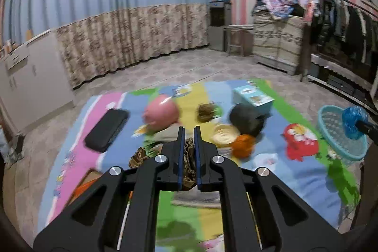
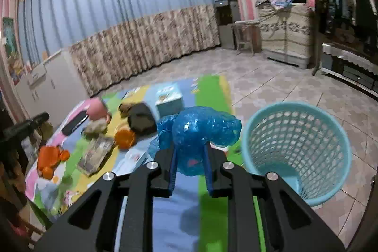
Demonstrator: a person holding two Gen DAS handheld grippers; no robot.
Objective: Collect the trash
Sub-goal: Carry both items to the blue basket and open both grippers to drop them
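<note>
In the left wrist view my left gripper (image 1: pixel 189 131) is shut on a crumpled brown paper wrapper (image 1: pixel 189 157), which hangs between the blue pads above the play mat (image 1: pixel 271 171). My right gripper (image 2: pixel 191 149) is shut on a crumpled blue plastic bag (image 2: pixel 203 126) that bulges over its fingertips. A light blue mesh basket (image 2: pixel 307 145) stands on the tiled floor just right of the bag, off the mat's edge. The left wrist view shows the same basket (image 1: pixel 335 131) at the far right, with the blue bag (image 1: pixel 354 122) held level with its rim.
Scattered on the mat are a pink toy (image 1: pixel 161 113), a black case (image 1: pixel 107 130), a dark grey round thing (image 1: pixel 246 119), an orange item (image 1: pixel 243 144), a red toy (image 1: pixel 300 142) and a teal box (image 1: pixel 254 98). A white cabinet (image 1: pixel 28 82) stands left, a clothes rack (image 1: pixel 342 23) right.
</note>
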